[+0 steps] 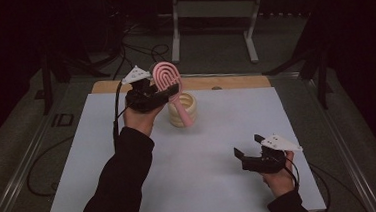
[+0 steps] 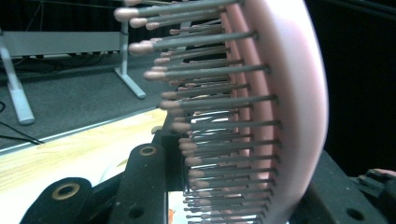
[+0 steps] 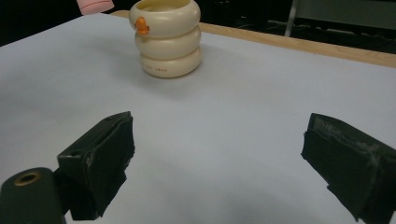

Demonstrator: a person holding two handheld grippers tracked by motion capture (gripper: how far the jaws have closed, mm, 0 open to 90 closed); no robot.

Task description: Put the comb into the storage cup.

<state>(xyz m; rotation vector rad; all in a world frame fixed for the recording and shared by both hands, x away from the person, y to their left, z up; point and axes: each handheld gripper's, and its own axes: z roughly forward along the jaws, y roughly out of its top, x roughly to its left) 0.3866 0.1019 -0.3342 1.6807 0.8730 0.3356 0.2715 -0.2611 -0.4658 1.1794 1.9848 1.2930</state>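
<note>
Hairbrush [image 1: 167, 77] sat clamped in my left hand-held gripper [image 1: 147, 96] above the far cream holder [image 1: 183, 110]; my right hand-held gripper [image 1: 255, 157] gaped empty over the near desk [image 1: 204, 155].

Your sleeves are black, both arms. Each claw, left [image 1: 161, 94] and right [image 1: 243, 154], is matte black with blocky jaws, a white three-cornered plate on top and a black cable trailing back. Brass-ringed screw holes sit in the jaw arms; the right pads look scuffed.
</note>
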